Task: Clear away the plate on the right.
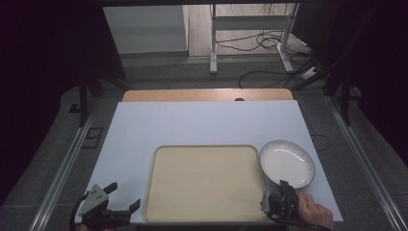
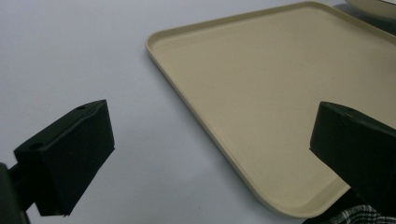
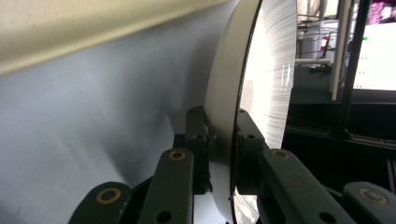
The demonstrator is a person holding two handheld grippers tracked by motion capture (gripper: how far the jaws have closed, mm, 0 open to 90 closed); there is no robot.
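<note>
A white plate [image 1: 287, 162] with a grey speckled rim hangs just right of the beige tray [image 1: 204, 183], its left edge over the tray's right rim. My right gripper [image 1: 279, 188] is shut on the plate's near rim; in the right gripper view the plate [image 3: 233, 93] stands edge-on between the two black jaws, and my right gripper [image 3: 222, 135] pinches its rim from both sides. My left gripper [image 1: 126, 195] is open at the table's near left corner, beside the tray's near left corner. In the left gripper view its jaws stand wide apart over the mat and the tray [image 2: 280, 93], holding nothing.
The pale blue mat [image 1: 192, 122] covers the table, with a strip of wood [image 1: 207, 95] showing at the far edge. Beyond it are a desk frame [image 1: 250, 33] and cables [image 1: 269, 72] on the floor. A hand [image 1: 315, 211] holds the right gripper at the near right.
</note>
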